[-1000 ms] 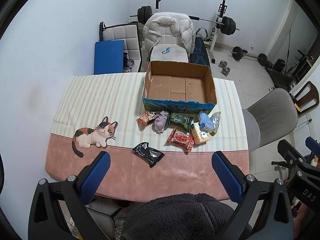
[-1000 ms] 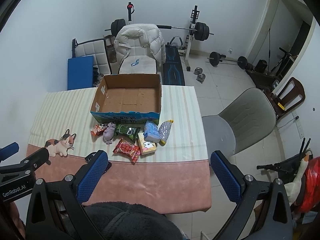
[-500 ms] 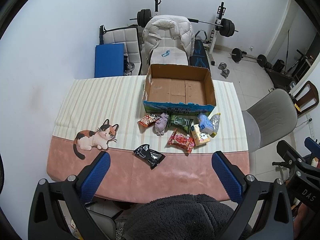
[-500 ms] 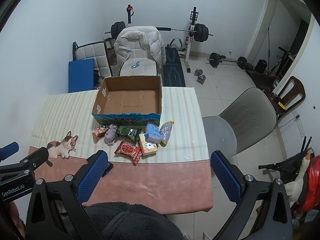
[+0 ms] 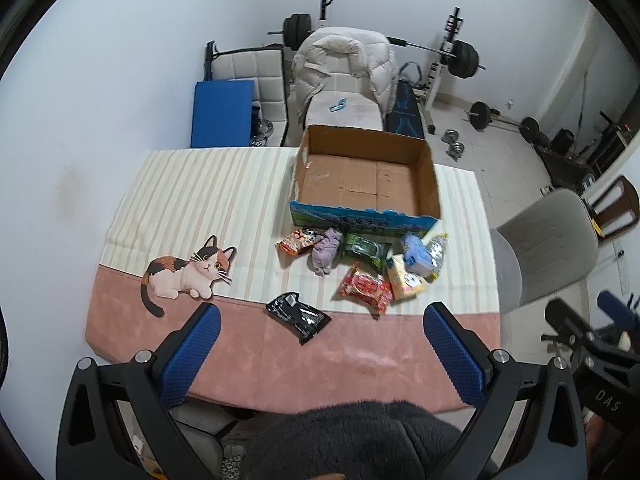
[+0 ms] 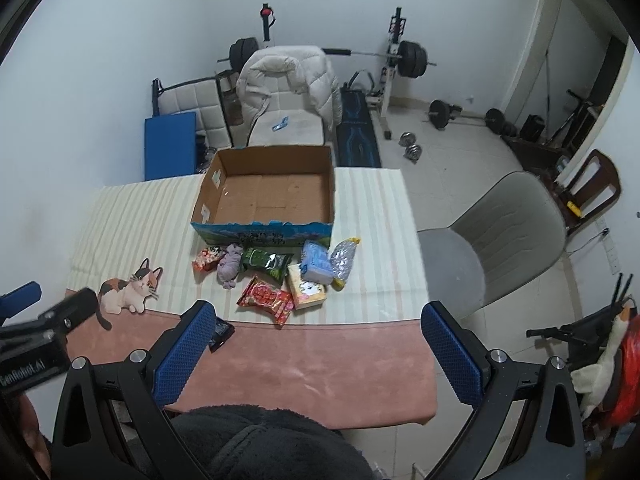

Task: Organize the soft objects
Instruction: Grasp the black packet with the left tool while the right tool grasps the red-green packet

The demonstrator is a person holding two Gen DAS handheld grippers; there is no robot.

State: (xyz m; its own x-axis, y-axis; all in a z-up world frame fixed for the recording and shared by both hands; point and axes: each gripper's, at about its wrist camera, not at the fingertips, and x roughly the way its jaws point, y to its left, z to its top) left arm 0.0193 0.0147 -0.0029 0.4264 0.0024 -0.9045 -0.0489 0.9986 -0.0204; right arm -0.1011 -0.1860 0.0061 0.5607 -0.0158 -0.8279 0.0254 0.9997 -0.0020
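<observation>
An open empty cardboard box [image 5: 366,178] [image 6: 268,196] stands on the table. In front of it lie several soft packets: a black one [image 5: 298,317], a red one [image 5: 366,287] [image 6: 266,298], a green one [image 5: 362,246] [image 6: 266,262], a purple cloth [image 5: 326,250] [image 6: 229,265], a yellow pack [image 6: 306,292] and a blue pack [image 6: 316,266]. My left gripper [image 5: 320,354] is open and empty, above the table's near edge. My right gripper [image 6: 316,358] is open and empty, to its right.
The table carries a striped and pink cloth [image 5: 192,200] with a cat picture [image 5: 188,272]. A grey chair [image 6: 500,232] stands right of the table. A chair with a white jacket [image 5: 344,72], a blue pad [image 5: 222,114] and weights [image 6: 412,60] stand behind.
Both grippers have drawn back and up a little, so the table looks slightly farther away. Nothing on the table has moved.
</observation>
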